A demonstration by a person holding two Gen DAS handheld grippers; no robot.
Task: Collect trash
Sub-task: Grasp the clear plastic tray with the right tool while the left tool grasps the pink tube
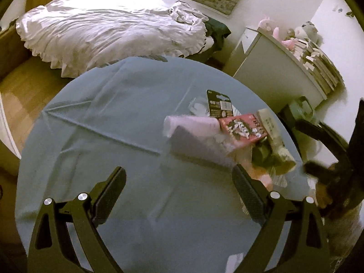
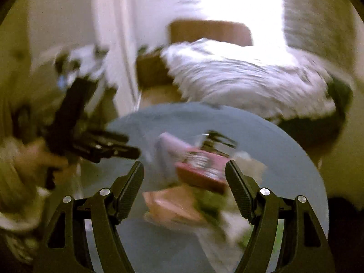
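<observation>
Bedroom backdrop: rumpled white ruffled duvet on the bed (image 1: 109, 34), wooden floor (image 1: 25, 91), white cabinet topped with plush toys (image 1: 279, 68). Up front, round bench under a pale blue cloth (image 1: 102, 125). Trash heaped on its right side: pink-and-white printed carton (image 1: 243, 128), black blister card (image 1: 219, 103) just behind it, pale pink crumpled wrapper (image 1: 193, 124) to its left, cream tube-shaped pack (image 1: 275, 136) leaning at its right. Left gripper (image 1: 179, 187) hovering above bare cloth, jaws spread wide, nothing between them, right finger edging the pile. Right gripper (image 2: 184, 184) badly blurred, jaws likewise spread, framing the pink carton (image 2: 200, 170); contact impossible to call. Left gripper (image 2: 107, 145) seen at the bench's left edge.
</observation>
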